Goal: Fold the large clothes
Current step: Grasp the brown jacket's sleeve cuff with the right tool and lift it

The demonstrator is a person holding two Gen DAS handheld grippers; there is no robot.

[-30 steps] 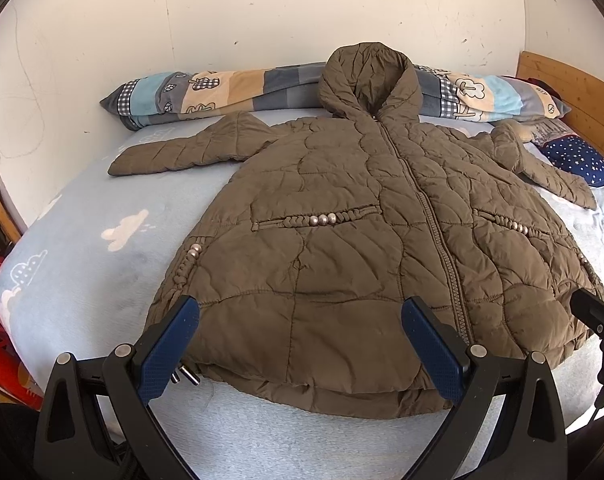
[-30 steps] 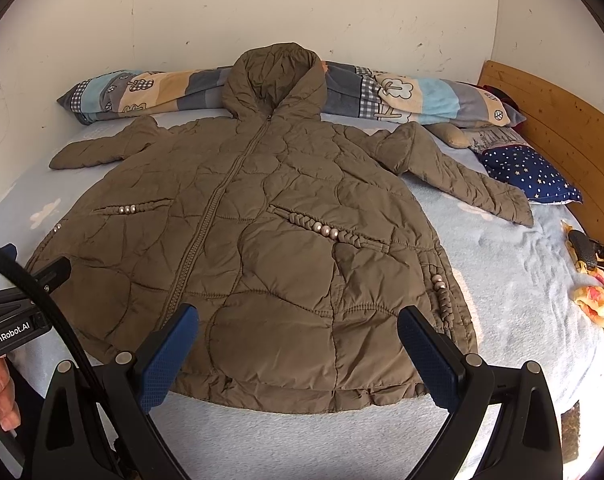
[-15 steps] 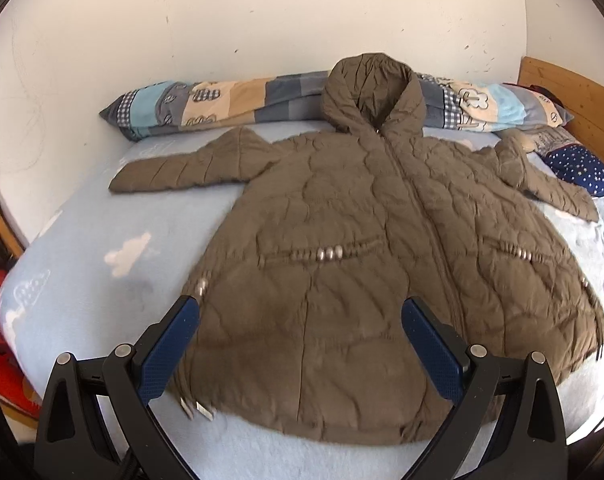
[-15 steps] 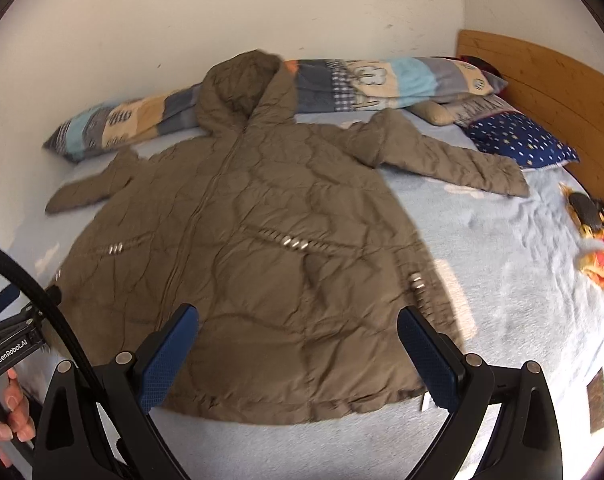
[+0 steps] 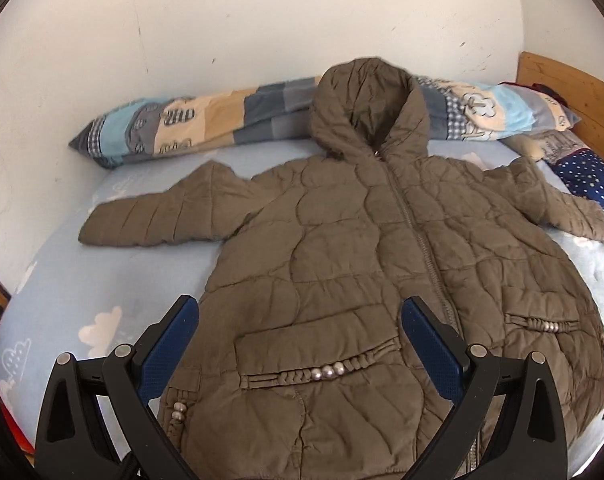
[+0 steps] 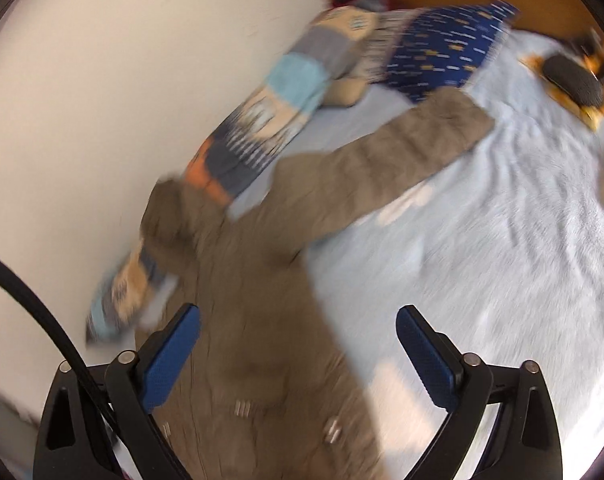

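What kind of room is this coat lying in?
Most likely a bedroom in a home. The brown hooded coat is spread on a bed with a light blue cloud-print sheet, a long patchwork pillow lies against the white wall, and a wooden headboard stands at one end.

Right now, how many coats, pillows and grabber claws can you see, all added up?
Brown coat: 1
Long patchwork pillow: 1
Navy starry pillow: 1
Grabber claws, both open and empty: 2, the left gripper and the right gripper
Total: 5
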